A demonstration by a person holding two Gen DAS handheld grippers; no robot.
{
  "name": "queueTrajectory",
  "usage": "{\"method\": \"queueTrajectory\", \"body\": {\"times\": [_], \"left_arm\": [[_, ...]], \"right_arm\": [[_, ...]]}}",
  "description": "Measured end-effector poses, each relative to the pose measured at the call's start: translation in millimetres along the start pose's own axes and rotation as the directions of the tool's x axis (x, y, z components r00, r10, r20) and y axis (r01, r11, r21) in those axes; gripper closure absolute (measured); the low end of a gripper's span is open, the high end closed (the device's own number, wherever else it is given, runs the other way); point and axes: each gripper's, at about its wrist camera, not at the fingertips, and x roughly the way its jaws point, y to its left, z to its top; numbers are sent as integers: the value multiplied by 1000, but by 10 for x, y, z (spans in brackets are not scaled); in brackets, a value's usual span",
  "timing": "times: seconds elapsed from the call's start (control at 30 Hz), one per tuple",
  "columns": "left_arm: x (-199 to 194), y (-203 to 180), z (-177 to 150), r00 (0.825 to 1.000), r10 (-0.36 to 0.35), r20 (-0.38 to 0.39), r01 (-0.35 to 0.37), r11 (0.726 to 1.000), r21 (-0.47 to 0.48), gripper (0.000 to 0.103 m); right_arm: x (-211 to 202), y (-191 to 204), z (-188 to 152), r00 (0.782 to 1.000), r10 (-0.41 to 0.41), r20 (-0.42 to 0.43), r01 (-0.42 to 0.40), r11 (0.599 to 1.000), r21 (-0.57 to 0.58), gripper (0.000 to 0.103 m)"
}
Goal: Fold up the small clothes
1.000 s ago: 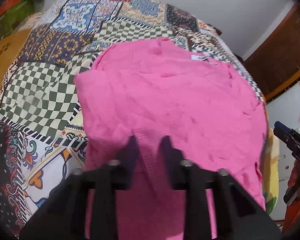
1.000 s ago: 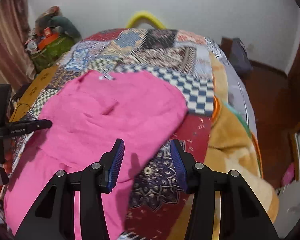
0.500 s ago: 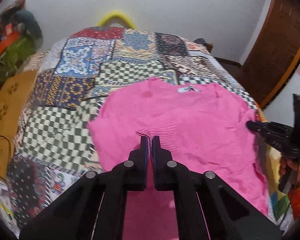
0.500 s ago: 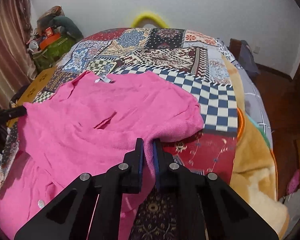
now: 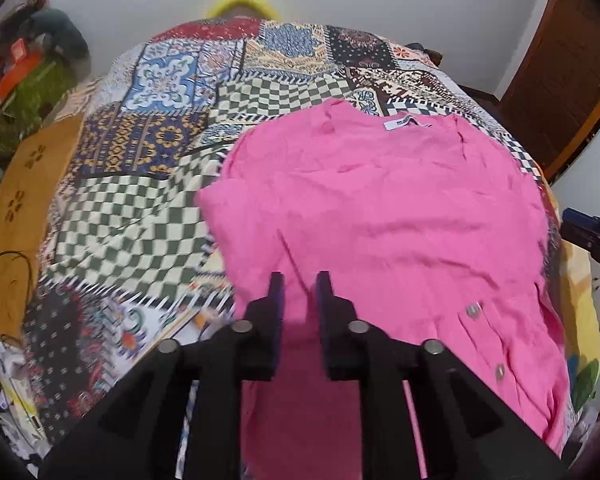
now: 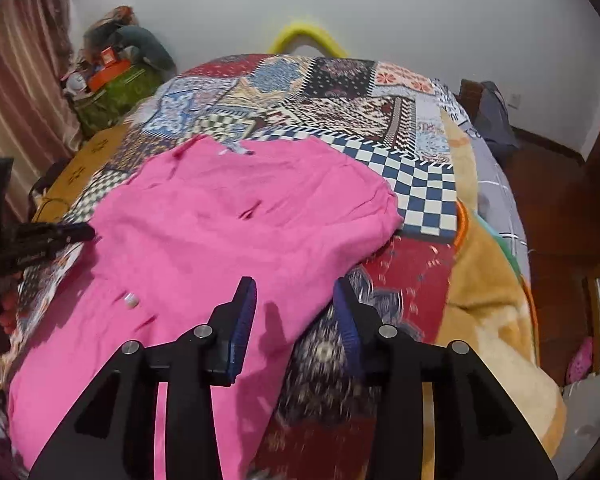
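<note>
Left wrist view, nearest: left gripper (image 5: 299,292), black two-finger tool, jaws parted by a narrow gap, released, holding nothing; tips hover over cloth, contact not clear.
Right wrist view, nearest: right gripper (image 6: 296,300), black tool with blue ribbed pads, jaws spread wide, released; its gap straddles the garment's right edge.
Task item: bright pink knit button-front cardigan (image 5: 380,208), lying on the bed, collar end far, hem end near, left and right portions apparently folded inward.
Detail: pale round buttons (image 5: 473,309) on the near right part; white neck label (image 5: 400,123) at the far edge.
Support: multicoloured patchwork bedspread (image 5: 140,200), under the cardigan.
Far: yellow curved bar (image 6: 306,36) against a white wall.
Step, judged: regrasp for the next fold.
Advice: pinch both near corners evenly, lift together, keep edges aligned.
</note>
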Motion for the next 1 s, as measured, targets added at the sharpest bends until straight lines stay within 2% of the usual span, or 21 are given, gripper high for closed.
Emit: {"method": "queueTrajectory", "body": {"times": [0.1,0.17,0.23,0.37,0.53,0.6,0.63,0.67,0.7,0.77,0.83,1.0], "left_arm": [[-267,75,-138,1000,-4,19,4,1000,-11,67],[-390,128,-229,1000,-7,29,7,1000,-25,53],[-526,197,-390,999,-18,30,19,999,-43,48],[-584,248,-675,999,-31,-14,30,998,-59,47],[-448,260,-1043,993,-63,-96,54,995,-87,47],[-403,251,-1136,990,-89,-110,77,991,-107,47],[-406,245,-1168,990,-103,-101,91,989,-121,48],[-415,231,-1180,989,-113,-91,101,987,-125,51],[-424,214,-1182,989,-122,-87,110,986,-123,56],[-438,140,-1158,986,-145,-79,137,986,-98,83],[-441,61,-1116,985,-151,-80,145,987,-70,99],[-535,-39,-889,997,-73,-4,73,997,5,99]], "right_arm": [[-207,93,-107,1000,2,9,-2,999,-33,59],[-352,155,-203,1000,3,22,-2,999,-42,54],[-442,204,-315,1000,19,16,-19,999,-42,54],[-421,259,-549,998,51,-21,-51,999,-12,53],[-169,296,-899,991,85,-102,-81,996,37,53],[-94,292,-988,986,113,-124,-105,992,71,54],[-58,281,-1013,983,129,-130,-118,989,91,58],[-23,272,-1029,981,143,-129,-129,986,110,66],[-8,270,-1030,981,150,-121,-136,984,118,69],[12,278,-1001,981,164,-104,-151,981,121,90],[59,280,-951,978,181,-104,-167,977,130,95],[11,292,-828,988,138,-66,-132,988,79,98]]}}
